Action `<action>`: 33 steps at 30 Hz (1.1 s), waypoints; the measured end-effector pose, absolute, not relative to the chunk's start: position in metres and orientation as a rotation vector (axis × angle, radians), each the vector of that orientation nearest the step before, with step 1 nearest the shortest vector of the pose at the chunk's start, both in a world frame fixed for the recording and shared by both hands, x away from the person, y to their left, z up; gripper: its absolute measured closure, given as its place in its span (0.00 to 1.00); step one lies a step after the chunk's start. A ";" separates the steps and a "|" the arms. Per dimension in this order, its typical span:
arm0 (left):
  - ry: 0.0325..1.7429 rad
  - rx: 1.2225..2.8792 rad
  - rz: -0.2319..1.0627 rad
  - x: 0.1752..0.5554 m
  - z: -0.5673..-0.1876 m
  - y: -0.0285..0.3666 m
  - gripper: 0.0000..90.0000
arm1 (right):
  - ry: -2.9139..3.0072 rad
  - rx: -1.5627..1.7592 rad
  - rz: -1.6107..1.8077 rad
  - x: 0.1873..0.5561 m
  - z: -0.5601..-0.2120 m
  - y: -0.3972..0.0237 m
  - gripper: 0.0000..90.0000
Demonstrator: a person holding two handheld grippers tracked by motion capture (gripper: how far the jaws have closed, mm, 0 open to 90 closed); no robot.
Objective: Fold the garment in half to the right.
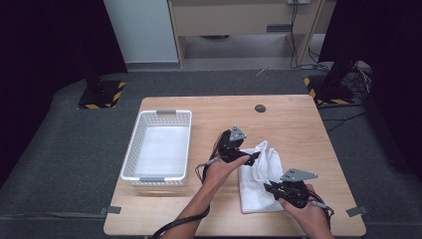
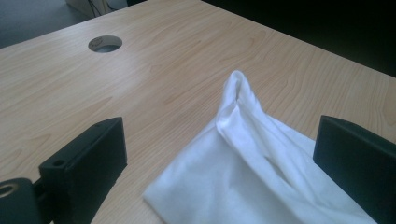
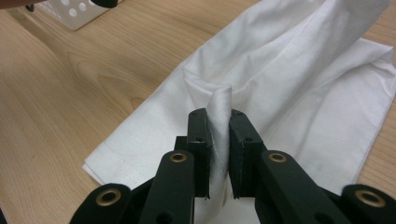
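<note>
Wooden table (image 1: 298,119) on grey carpet, dark surroundings. One white cloth (image 1: 259,181) lies on the table's right half, part folded, one peak raised. One white basket (image 1: 158,147) stands well apart to its left. Two grippers present. Left gripper (image 1: 254,156) is released, jaws wide, cloth peak between them untouched. Right gripper (image 3: 218,128) is clenched on a pinched fold of the cloth. Risk: the thin fold could slip from the pads, or lifting one-handed could undo the folding.
</note>
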State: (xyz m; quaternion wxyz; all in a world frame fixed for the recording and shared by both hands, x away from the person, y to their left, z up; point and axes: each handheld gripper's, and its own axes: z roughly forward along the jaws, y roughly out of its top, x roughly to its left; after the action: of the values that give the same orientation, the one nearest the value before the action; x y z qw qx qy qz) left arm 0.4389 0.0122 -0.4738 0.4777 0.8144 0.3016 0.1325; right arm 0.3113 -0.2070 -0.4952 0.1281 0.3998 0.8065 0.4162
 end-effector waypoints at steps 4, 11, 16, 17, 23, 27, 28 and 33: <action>0.748 1.985 0.318 0.433 -0.480 0.018 0.03 | 2.345 1.162 1.208 0.311 -0.495 -0.208 0.89; 0.766 1.988 0.313 0.425 -0.491 0.027 0.03 | 2.341 1.169 1.206 0.310 -0.496 -0.209 0.89; 0.784 1.976 0.305 0.417 -0.496 0.033 0.03 | 2.335 1.178 1.209 0.310 -0.496 -0.211 0.89; 0.791 1.973 0.305 0.416 -0.498 0.034 0.03 | 2.332 1.181 1.210 0.310 -0.496 -0.211 0.89; 0.802 1.984 0.308 0.408 -0.507 0.035 0.04 | 2.315 1.195 1.209 0.309 -0.496 -0.215 0.88; 0.799 1.989 0.337 0.399 -0.512 0.037 0.04 | 2.302 1.207 1.212 0.307 -0.497 -0.218 0.88; 0.803 1.986 0.337 0.397 -0.513 0.038 0.04 | 2.300 1.211 1.213 0.307 -0.497 -0.218 0.88; 0.813 1.994 0.342 0.391 -0.518 0.043 0.04 | 2.278 1.232 1.216 0.305 -0.499 -0.222 0.87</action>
State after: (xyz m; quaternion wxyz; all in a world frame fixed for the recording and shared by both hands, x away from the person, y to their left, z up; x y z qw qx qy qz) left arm 0.3905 0.0426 -0.5185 0.4624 0.8109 0.3306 0.1393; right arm 0.3049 -0.2218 -0.4986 0.1397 0.4264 0.7884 0.4209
